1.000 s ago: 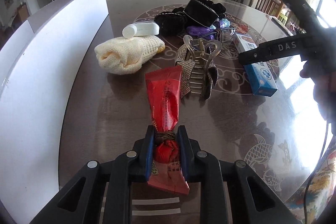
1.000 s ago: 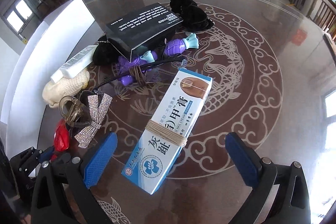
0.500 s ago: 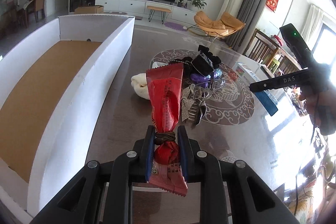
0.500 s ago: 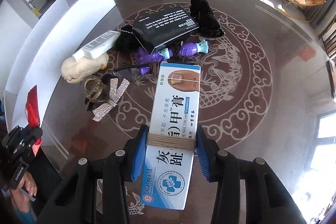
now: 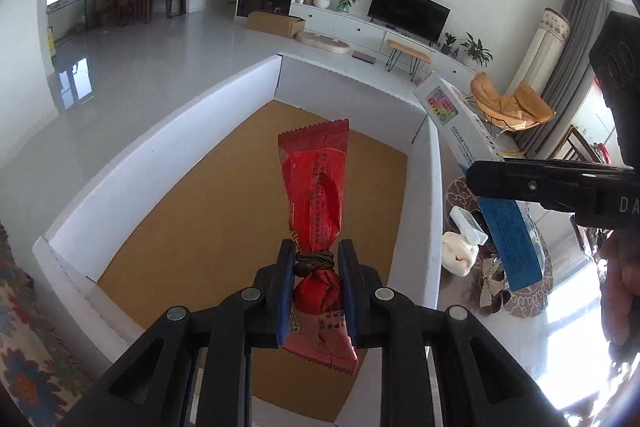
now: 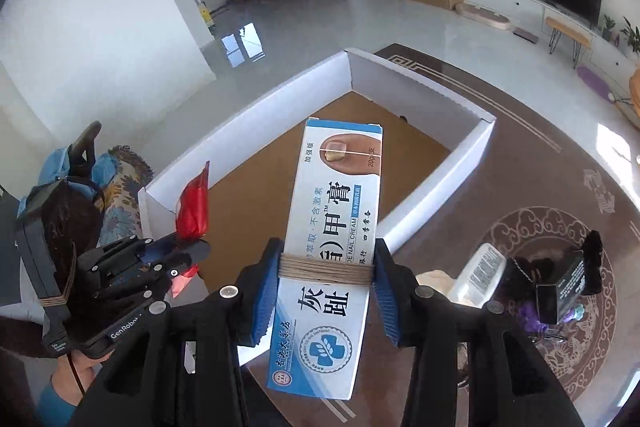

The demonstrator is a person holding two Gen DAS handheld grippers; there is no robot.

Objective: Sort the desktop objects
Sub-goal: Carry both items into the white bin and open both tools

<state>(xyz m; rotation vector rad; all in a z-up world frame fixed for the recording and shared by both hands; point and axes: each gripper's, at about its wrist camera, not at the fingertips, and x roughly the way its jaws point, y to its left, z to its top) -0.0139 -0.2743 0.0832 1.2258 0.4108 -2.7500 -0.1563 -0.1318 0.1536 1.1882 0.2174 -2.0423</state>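
Bright living room, dark glossy table with a swirly pattern and a big white-walled box with a brown cardboard floor on it. Left gripper is clamped on a red snack packet at its string-tied waist, packet pointing to 12 o'clock above the box floor. Right gripper is squeezed onto a blue-and-white nail cream box around its twine wrap, also above the white box. Rest of the clutter, a white tube and a black box, sits at about 3 o'clock from the right gripper.
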